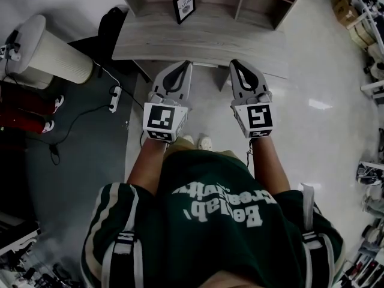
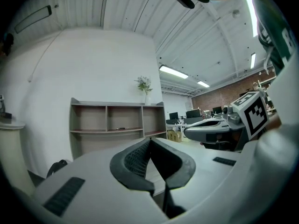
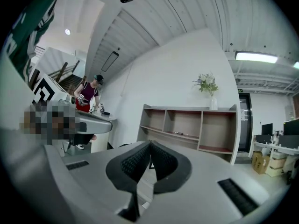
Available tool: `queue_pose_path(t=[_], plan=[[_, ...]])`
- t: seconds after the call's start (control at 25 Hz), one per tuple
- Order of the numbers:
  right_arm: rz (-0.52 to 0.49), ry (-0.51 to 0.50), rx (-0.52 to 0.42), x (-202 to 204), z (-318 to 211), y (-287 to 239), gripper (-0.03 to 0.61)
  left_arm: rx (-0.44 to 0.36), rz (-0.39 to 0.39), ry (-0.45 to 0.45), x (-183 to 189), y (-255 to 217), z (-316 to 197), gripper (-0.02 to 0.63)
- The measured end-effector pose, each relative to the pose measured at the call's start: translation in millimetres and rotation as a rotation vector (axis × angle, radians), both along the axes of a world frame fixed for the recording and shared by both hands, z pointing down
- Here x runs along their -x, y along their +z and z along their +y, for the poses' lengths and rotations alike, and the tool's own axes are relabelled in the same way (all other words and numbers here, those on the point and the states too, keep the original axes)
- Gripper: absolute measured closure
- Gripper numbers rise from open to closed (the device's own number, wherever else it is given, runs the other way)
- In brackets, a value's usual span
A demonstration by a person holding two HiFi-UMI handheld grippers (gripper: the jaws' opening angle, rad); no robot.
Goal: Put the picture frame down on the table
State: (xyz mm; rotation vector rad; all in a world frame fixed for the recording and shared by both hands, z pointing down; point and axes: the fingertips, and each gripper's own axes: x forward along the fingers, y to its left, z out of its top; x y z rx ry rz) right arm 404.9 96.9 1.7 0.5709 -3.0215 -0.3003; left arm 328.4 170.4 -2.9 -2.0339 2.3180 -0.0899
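Observation:
The black picture frame (image 1: pixel 184 5) stands upright at the back of the grey wooden table (image 1: pixel 204 41), close to the shelf unit. My left gripper (image 1: pixel 182 65) and right gripper (image 1: pixel 236 63) hover side by side over the table's near edge, well short of the frame. Both are shut with nothing between the jaws. In the left gripper view, the left gripper (image 2: pixel 150 141) shows its dark ribbed pads pressed together, and the right gripper (image 3: pixel 150 144) looks the same in its own view. The jaws hide most of the table in both gripper views.
A wooden shelf unit (image 2: pixel 117 122) stands behind the table with a vase of flowers (image 3: pixel 208 85) on top. A white cylinder (image 1: pixel 54 50), a black bag (image 1: pixel 111 23) and a power strip (image 1: pixel 114 98) are to the left. A person (image 3: pixel 88 94) stands at a far counter.

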Motion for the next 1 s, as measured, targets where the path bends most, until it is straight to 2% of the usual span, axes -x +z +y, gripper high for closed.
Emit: queue_pose_path(t=[0.24,0.4,1.0], plan=[[0.005,-0.011,0.006,0,1,0,0.545,0.010,-0.009,0.010,-3,-3,-4,0.595],[-0.004,-0.005,0.016,-3,-2,1,0.543,0.015,-0.045,0.010,-5,-1,-7,0.595],[-0.011,0.000,0.030,-7,-8,4,0.544,0.011,-0.034,0.012,-5,1,-11,0.595]])
